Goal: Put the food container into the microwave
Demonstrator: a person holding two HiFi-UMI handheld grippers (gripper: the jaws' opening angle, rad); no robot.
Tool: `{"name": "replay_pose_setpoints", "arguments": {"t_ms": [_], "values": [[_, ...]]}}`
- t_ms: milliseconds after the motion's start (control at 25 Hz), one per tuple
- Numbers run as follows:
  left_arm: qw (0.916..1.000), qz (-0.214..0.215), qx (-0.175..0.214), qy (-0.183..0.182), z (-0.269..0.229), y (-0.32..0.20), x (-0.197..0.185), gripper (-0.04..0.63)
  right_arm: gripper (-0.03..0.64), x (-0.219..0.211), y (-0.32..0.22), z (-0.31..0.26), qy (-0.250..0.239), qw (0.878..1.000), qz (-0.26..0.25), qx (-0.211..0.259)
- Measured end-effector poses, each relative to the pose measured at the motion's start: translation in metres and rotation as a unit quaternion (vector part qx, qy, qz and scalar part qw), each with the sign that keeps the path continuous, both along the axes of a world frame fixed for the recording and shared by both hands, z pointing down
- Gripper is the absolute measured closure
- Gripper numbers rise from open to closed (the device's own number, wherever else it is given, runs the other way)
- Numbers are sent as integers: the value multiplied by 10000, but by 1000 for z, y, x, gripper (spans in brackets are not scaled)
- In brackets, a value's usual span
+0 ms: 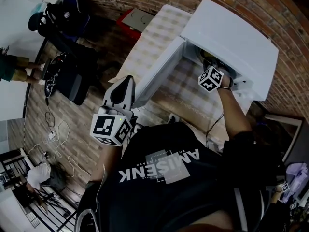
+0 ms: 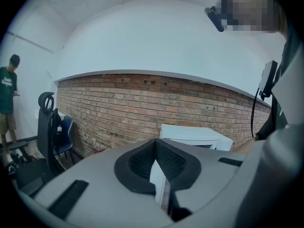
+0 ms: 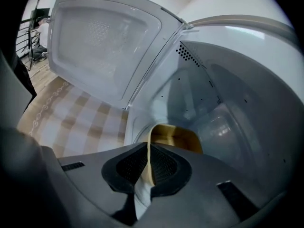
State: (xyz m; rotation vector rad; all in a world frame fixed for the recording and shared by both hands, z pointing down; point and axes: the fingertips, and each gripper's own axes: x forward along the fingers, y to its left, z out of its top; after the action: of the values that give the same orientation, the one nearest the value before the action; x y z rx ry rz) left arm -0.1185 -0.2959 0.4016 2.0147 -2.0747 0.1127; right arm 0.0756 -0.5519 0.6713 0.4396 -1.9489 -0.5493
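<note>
The white microwave [image 1: 234, 38] stands on a checked tablecloth [image 1: 153, 38] with its door [image 3: 102, 44] swung wide open. Inside the cavity sits a tan food container [image 3: 176, 137], low near the front opening. My right gripper [image 3: 149, 164] reaches into the cavity and is shut on the container's near rim, which runs down between its black pads. In the head view only its marker cube [image 1: 211, 79] shows at the microwave's mouth. My left gripper [image 1: 126, 81] hangs off the table's near side, clear of the microwave, jaws together with nothing in them.
A brick wall [image 2: 142, 103] runs behind the table. On the wooden floor to the left lie dark bags [image 1: 67, 76], a red case [image 1: 135, 19] and cables [image 1: 53, 134]. A person in a green shirt [image 2: 7, 91] stands far left.
</note>
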Motion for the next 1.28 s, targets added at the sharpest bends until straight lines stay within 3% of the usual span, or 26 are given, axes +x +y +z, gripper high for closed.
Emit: {"name": "replay_pose_setpoints", "arguments": {"t_ms": [440, 520, 640, 800, 1120, 1280], "values": [[9998, 222, 17, -10, -4, 2, -5, 584, 560, 1, -4, -6, -166, 9978, 637, -89], [9993, 356, 40, -44, -6, -2, -7, 584, 543, 5, -2, -11, -299, 9962, 808, -115], [9986, 526, 85, -47, -11, -5, -7, 584, 455, 8, 4, -19, -428, 9945, 954, -116], [9968, 789, 146, -28, -15, -7, -7, 584, 448, 12, 14, -32, -553, 9915, 1160, -191], [9921, 1206, 330, 108, -25, -3, -17, 584, 451, 12, 67, -90, -1439, 9732, 1727, -483], [9874, 1515, 437, 114, -27, -4, -12, 584, 462, 18, 90, -116, -1657, 9671, 1874, -451]]}}
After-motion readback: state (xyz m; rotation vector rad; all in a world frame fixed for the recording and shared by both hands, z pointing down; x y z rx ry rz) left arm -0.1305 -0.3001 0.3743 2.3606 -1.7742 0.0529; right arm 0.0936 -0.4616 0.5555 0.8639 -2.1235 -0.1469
